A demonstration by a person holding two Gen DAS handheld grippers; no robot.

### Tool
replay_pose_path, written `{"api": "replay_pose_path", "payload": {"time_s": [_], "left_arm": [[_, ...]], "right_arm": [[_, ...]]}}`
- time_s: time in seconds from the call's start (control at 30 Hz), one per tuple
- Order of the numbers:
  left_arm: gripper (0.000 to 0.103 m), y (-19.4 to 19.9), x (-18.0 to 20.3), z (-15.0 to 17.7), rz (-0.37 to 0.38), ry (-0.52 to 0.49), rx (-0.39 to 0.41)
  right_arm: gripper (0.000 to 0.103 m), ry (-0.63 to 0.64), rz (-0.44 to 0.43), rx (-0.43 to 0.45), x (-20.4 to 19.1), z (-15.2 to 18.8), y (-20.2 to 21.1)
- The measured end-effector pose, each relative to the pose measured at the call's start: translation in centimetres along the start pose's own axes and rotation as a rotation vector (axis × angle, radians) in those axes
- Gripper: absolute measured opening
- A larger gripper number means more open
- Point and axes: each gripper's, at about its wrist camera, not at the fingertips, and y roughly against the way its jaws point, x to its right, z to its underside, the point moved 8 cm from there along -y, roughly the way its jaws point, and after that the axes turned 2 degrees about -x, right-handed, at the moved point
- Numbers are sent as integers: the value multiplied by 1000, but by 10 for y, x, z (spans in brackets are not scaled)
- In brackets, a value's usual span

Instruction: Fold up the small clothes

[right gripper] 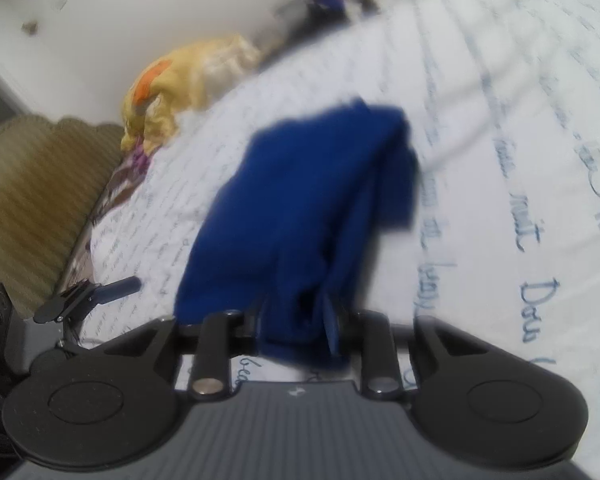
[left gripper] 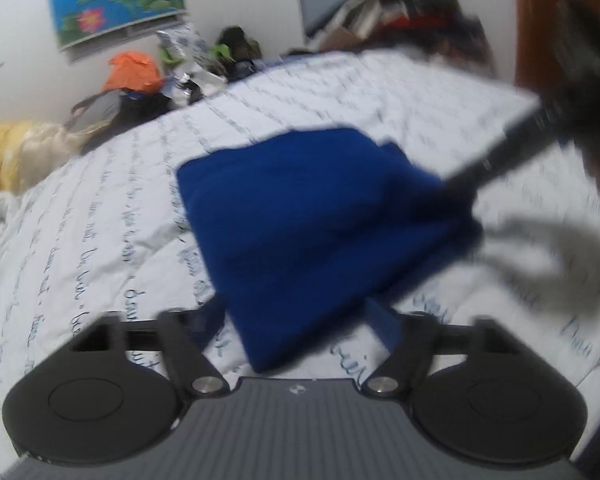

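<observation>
while our right gripper [right gripper: 300, 320] pinches one end of the folded blue garment [right gripper: 312, 208] lifted over the script-printed white bedsheet [right gripper: 500, 160], our left gripper [left gripper: 300, 316] hangs spread wide, the cloth [left gripper: 320, 232] between its fingers, apparently ungripped.

Bright, motion-blurred, fisheye-warped edges.

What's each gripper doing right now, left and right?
Left gripper: open, holding nothing; blue garment lies between its spread fingers.
Right gripper: closed on the blue garment's near edge.
</observation>
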Motion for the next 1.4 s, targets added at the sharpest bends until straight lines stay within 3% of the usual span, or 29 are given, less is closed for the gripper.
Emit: {"api": "replay_pose_path", "payload": {"time_s": [0.1,0.13,0.17,0.2,0.23,0.4,0.5,0.6,0.63,0.67,0.7,0.73,0.77,0.83,0.87,0.9,0.97,1.0,1.1,1.2,1.3,1.33,1.4], "left_arm": [[54,-25,-2,5,-29,-14,-55],[48,-25,-3,3,-26,-11,-38],[29,-25,-4,2,-22,-11,-38],[18,-25,-6,1,-19,-7,-41],[14,-21,-8,0,-9,5,-35],[9,0,-16,5,19,21,-24],[9,-12,-19,22,-15,12,-81],[20,3,-19,15,21,5,-63],[29,9,-20,10,56,18,-47],[53,16,-21,3,93,36,-22],[66,21,-21,-6,126,59,15],[87,24,-23,-15,142,92,60],[92,22,-23,-25,156,124,94],[90,3,-19,-39,185,159,107],[83,-13,-17,-42,195,178,87],[78,-32,-15,-41,190,194,48],[57,-64,-13,-25,159,187,-52],[60,-60,-12,-20,146,149,-3],[63,-45,-18,-4,143,114,-5],[62,-36,-29,-9,171,157,-17],[93,-39,-56,-31,143,257,47],[103,-46,-68,-38,126,313,59],[100,-70,-94,-49,126,427,47]], "right_arm": [[28,40,34,-43,-7,1,-20],[27,53,39,-54,-8,2,-25],[22,62,41,-62,-9,3,-28],[15,66,44,-57,-8,2,-27],[7,67,43,-56,-8,1,-25],[7,82,-8,-23,-17,-4,-3],[7,79,47,-120,1,15,-24],[9,47,28,-95,4,12,-19],[10,55,33,-68,2,5,-12],[17,60,25,-29,-1,-4,-5],[23,60,14,9,-3,-15,0],[35,54,7,46,-5,-27,3],[47,45,9,81,-7,-40,3],[63,58,11,132,-15,-66,-9],[67,71,2,142,-19,-76,-20],[66,69,-1,128,-19,-84,-34],[64,84,46,42,-17,-83,-71],[64,121,94,-11,-8,-73,-85],[64,357,141,41,-15,-49,-80],[64,308,126,7,-19,-60,-69],[70,186,81,107,-5,-100,-60],[80,162,107,145,3,-113,-57],[84,141,173,135,26,-132,-66]]}}
